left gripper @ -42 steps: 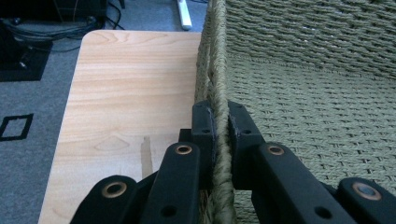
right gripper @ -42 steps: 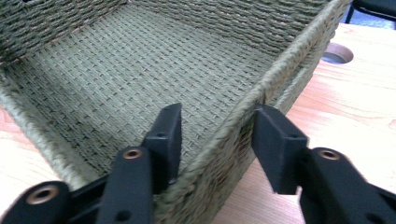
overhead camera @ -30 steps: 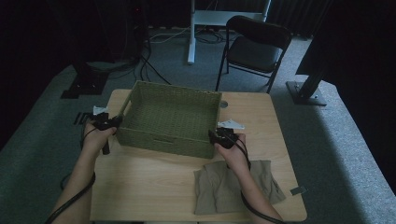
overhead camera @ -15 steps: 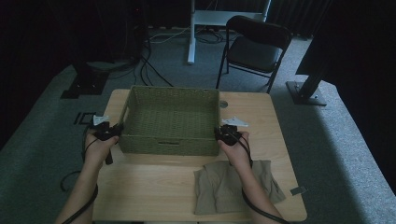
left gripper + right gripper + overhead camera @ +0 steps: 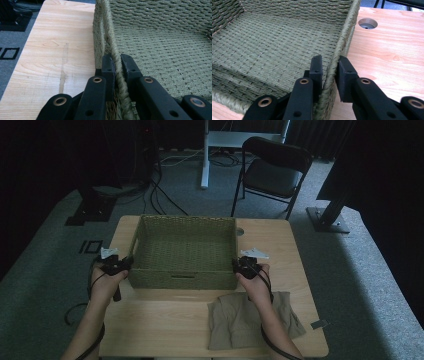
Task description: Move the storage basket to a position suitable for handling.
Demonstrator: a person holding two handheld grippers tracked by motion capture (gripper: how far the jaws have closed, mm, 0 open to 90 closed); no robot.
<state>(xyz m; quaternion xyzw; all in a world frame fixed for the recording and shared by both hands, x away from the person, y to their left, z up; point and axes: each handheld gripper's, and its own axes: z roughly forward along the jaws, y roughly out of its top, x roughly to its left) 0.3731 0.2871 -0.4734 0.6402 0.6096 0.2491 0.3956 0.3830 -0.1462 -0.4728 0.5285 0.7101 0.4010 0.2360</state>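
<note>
Basket (image 5: 185, 251) of woven green fibre sits mid-table while you clamp your left gripper (image 5: 117, 67) on its left rim and your right gripper (image 5: 329, 68), jaws just closed, on its right rim, likely to shift it evenly, with folded cloth (image 5: 252, 320) lying near right.

The room looked like a lab or recording studio rather than a home. A small wooden table (image 5: 165, 330) stood alone on grey carpet (image 5: 45, 270) in the middle of the frame, its surroundings dark, with black curtains along the top edge. Cables (image 5: 160, 185) ran across the floor at upper left, beside the black feet of equipment stands (image 5: 90, 212). A black folding chair (image 5: 272, 172) stood at upper centre next to a white stand leg (image 5: 205, 155), and another stand base (image 5: 327, 220) sat at right.
</note>
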